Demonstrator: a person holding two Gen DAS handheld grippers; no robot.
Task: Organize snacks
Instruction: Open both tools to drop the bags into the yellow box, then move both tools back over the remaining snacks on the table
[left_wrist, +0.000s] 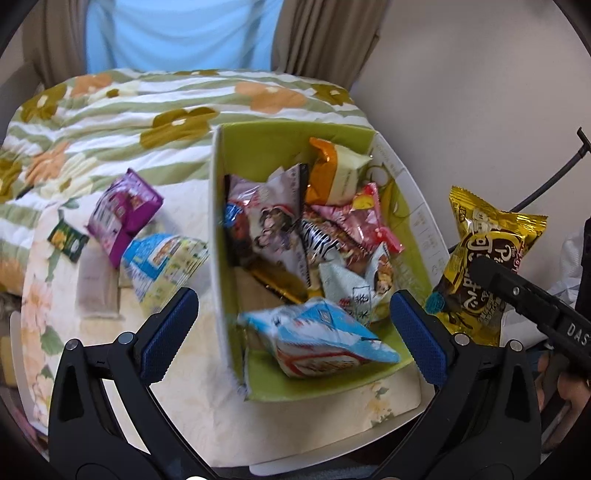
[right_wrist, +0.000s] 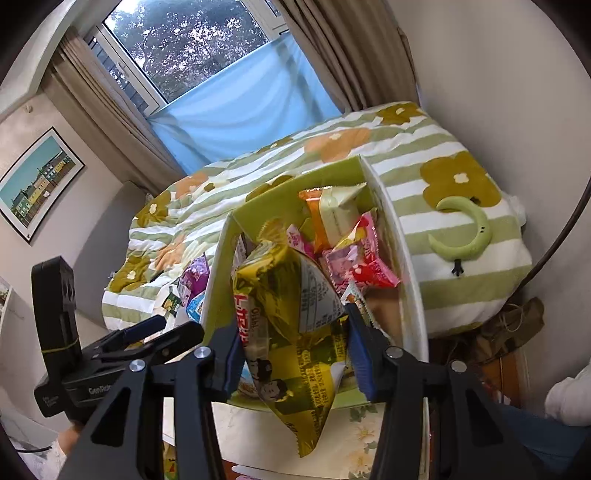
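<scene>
Gold foil catches the light in the right tool (right_wrist: 295, 350), whose pads pinch a yellow snack packet (right_wrist: 291, 332) at its middle. The packet hangs with its long axis roughly upright, its lower tip dangling below the pads and its upper end leaning toward the green-lined box (left_wrist: 406, 236). From the left wrist view the same packet hangs just beside the box's right wall, outside it and a little above the rim, so the drop point lies to the packet's left and slightly farther away.

Between the spread pads of the left tool (left_wrist: 291, 328), which grip nothing, a blue-and-white snack bag (left_wrist: 321, 339) lies at the box's near end, blurred, touching neither pad. The box is already crowded with packets, an orange-and-cream one (left_wrist: 336, 173) at the far end and pink ones (left_wrist: 354, 218) in the middle.

Three snacks remain loose on the floral cloth to the left of the box: a purple pack (left_wrist: 125, 214), a small dark green packet (left_wrist: 68, 240) and a pale blue pack (left_wrist: 162, 266). The left tool is the nearer one to these; the right one probably only has to carry its packet over the right wall and let go.
</scene>
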